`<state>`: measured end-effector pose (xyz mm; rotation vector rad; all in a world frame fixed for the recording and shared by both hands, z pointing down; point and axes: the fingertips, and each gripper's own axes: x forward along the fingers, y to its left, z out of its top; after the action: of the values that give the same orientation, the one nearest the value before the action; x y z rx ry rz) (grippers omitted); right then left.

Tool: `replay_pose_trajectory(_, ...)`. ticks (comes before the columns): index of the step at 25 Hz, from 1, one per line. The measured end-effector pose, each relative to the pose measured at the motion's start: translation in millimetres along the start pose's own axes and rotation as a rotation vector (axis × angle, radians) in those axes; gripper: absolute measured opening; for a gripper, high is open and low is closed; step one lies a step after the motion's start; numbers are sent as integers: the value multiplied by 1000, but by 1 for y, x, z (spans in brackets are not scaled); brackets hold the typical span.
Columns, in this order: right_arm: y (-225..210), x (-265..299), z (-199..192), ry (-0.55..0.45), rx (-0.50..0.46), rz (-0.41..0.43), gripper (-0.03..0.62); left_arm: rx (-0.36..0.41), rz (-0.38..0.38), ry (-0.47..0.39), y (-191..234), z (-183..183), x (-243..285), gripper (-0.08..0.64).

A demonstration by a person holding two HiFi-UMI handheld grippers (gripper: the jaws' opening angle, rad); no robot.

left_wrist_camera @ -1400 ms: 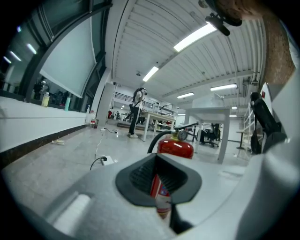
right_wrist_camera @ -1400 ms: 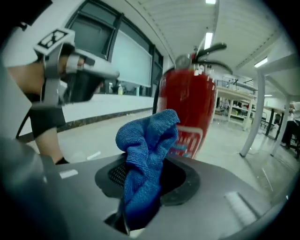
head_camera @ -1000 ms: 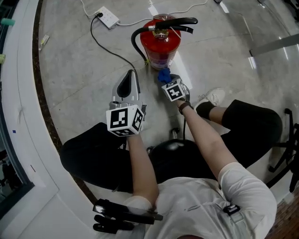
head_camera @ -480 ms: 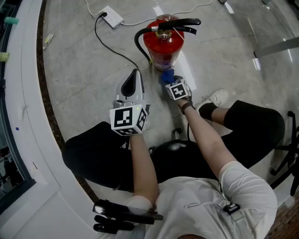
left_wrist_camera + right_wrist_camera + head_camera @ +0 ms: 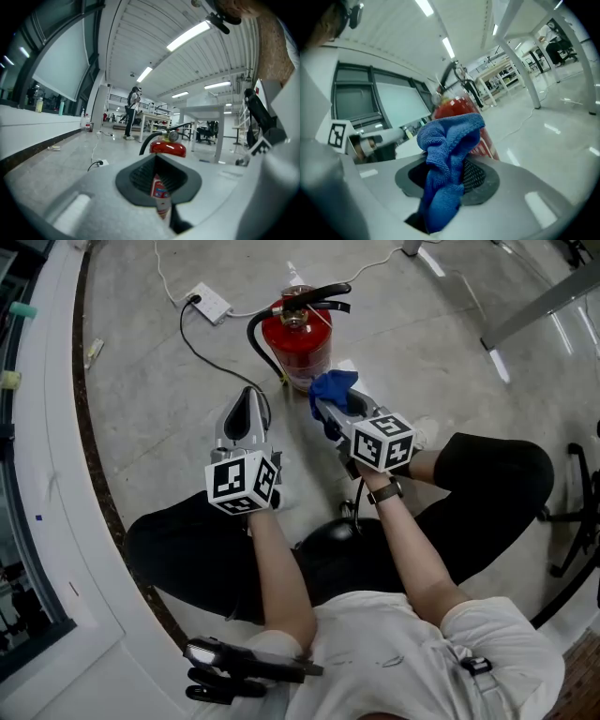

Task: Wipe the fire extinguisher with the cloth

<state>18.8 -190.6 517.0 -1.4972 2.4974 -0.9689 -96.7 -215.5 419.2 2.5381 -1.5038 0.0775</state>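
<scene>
Grey polished concrete floor, with a white curved ledge [image 5: 47,474] down the far left. A power strip [image 5: 211,304] sits top left and a black cable [image 5: 214,341] runs down-right from it. I can't read any print on it.

The left gripper [image 5: 247,407] has its jaws pressed together apart from a thin slit, with nothing gripped. It sits down-left of the extinguisher [image 5: 298,338], pointing at it and clear of it. Through that slit in the left gripper view I get a strip of the extinguisher's label in red, white and blue. The text is too blurred to read. Its marker cube [image 5: 242,482] shows black-and-white squares only, no lettering.

The extinguisher stands upright on the floor, top centre. It has a red body, a black hose [image 5: 253,334] looping down its left side and a black handle [image 5: 317,294] on top.

The cloth [image 5: 332,390] is blue and bunched. The right gripper [image 5: 330,414] is clenched on it, and the loose end sticks out past the tips. It's just beside the extinguisher's lower right side, but I can't tell whether they touch. In the right gripper view the cloth covers the middle of the red body. A striped red-and-white bit of label shows beside it, illegible.

On the right are a grey table leg [image 5: 534,306] and a black chair base [image 5: 577,521].
</scene>
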Motion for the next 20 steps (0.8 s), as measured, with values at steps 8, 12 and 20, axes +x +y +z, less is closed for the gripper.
replay_pose_trajectory(8,58,19,109,-211,184,137,137,11,-7,-8,-6,5,-1,2)
replay_pose_trajectory(12,42,24,104,-211,237,112,133,12,-4,-5,-5,4,-2,2)
replay_pose_trajectory(20,-69,14,2,-169,483,-94,123,-12,-7,14,0,-9,5,2)
